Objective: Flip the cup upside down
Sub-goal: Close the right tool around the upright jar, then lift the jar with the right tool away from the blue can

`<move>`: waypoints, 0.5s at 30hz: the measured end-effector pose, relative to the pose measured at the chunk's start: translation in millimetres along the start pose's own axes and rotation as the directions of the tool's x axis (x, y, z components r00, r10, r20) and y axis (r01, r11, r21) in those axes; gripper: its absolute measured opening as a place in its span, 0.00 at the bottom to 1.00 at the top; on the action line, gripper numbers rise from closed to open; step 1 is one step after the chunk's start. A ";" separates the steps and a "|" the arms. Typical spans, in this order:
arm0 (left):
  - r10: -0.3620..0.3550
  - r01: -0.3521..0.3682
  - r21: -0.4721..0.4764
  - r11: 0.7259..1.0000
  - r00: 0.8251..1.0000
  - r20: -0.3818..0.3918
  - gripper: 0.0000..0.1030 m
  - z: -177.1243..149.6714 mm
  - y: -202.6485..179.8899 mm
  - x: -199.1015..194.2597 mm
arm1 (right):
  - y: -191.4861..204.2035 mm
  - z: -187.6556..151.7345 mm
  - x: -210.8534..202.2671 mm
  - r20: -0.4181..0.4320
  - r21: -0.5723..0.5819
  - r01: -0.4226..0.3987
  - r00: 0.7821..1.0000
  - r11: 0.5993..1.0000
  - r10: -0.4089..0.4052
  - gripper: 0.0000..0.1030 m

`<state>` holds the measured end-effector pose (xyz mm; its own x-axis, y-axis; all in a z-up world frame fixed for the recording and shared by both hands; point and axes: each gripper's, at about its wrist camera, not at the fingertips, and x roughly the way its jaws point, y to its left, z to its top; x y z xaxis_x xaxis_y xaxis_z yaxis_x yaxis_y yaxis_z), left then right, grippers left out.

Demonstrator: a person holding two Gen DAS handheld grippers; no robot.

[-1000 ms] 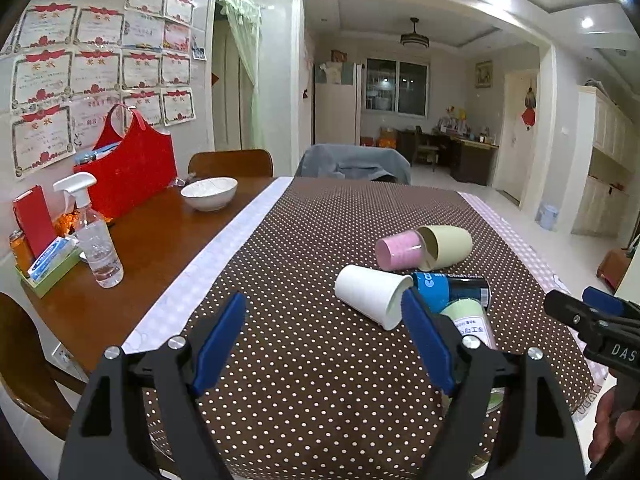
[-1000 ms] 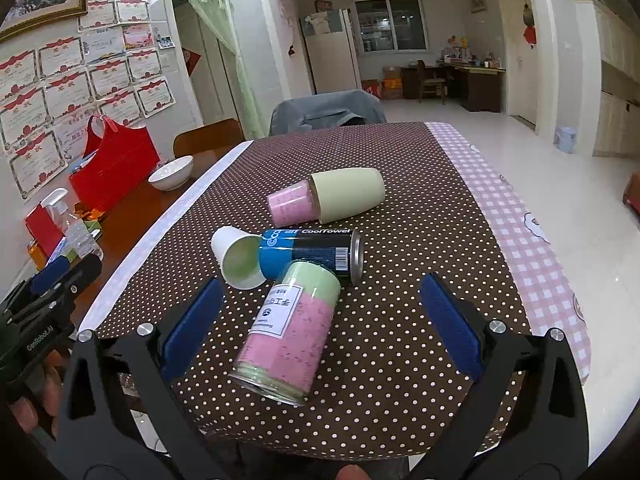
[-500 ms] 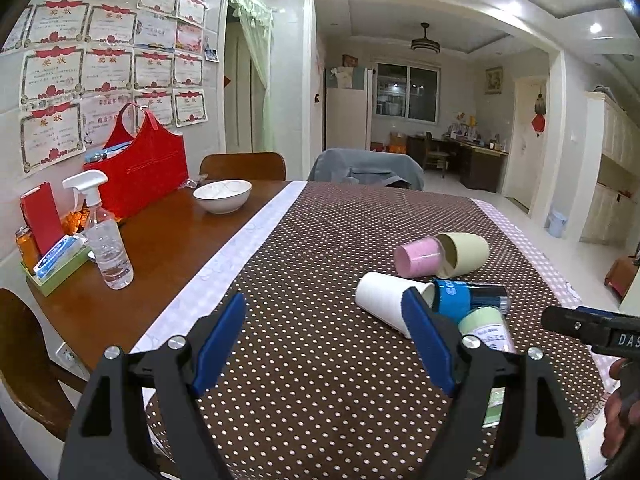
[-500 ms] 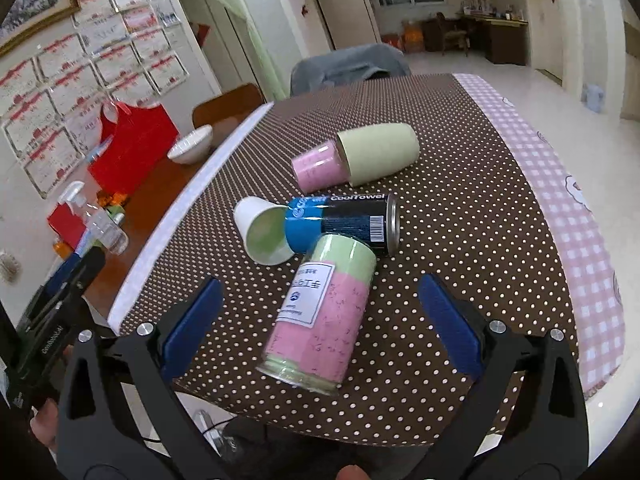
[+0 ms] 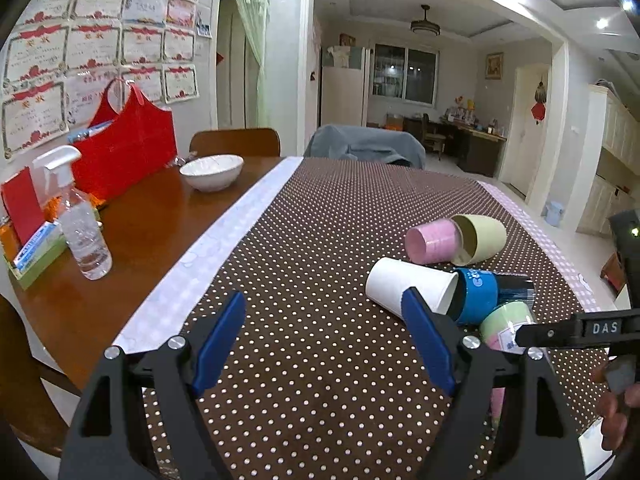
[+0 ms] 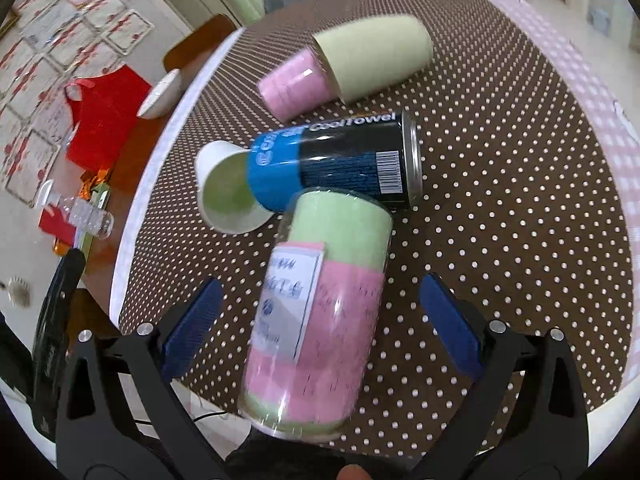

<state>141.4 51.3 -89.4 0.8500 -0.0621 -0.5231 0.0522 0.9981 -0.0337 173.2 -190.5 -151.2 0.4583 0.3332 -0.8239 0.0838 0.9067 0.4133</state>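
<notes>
White cup (image 6: 224, 196) on side, beyond right gripper (image 6: 320, 312) fingers (spread)

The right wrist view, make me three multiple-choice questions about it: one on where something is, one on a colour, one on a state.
1. Between the right gripper's jaws lies:
A. the pink-and-green can
B. a bowl
C. a spoon

2. The paper cup's inside looks:
A. red
B. greenish
C. black

3. The right gripper's jaws are:
A. shut on a cup
B. shut on nothing
C. open

Answers: 1 A, the labelled can lies on its side between the blue pads. 2 B, its mouth faces the camera beside the blue-and-black can. 3 C, both pads stand clear of the can.
</notes>
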 end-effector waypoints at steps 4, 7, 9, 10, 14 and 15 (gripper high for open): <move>-0.018 0.018 -0.001 1.000 1.000 -0.025 0.77 1.7 -0.9 16.0 | 2.9 10.4 10.5 -0.048 0.008 0.015 0.999 1.000 -0.014 0.94; -0.030 0.030 0.003 1.000 0.999 -0.038 0.77 1.2 -4.7 24.0 | 7.6 17.4 20.4 -0.076 -0.008 0.050 0.996 0.999 -0.051 0.94; -0.037 0.038 0.006 0.999 0.998 -0.049 0.77 0.5 -7.9 29.4 | 11.9 19.3 26.1 -0.093 -0.018 0.058 0.994 0.998 -0.059 0.94; -0.041 0.041 0.008 0.999 0.998 -0.056 0.77 -0.4 -9.3 32.2 | 13.7 19.4 28.5 -0.105 -0.023 0.061 0.992 0.998 -0.063 0.93; -0.051 0.052 0.009 0.999 0.996 -0.077 0.77 -3.7 -11.4 40.1 | 17.1 20.1 42.0 -0.158 -0.039 0.091 0.983 0.995 -0.096 0.72; -0.052 0.053 0.009 0.999 0.995 -0.081 0.77 -4.6 -11.6 41.4 | 16.7 20.2 44.8 -0.171 -0.040 0.091 0.981 0.995 -0.097 0.72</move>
<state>173.6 37.2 -114.6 0.8010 -0.1135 -0.5878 0.1013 0.9934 -0.0538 213.0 -165.7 -173.4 0.2902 0.2833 -0.9141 0.0902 0.9428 0.3208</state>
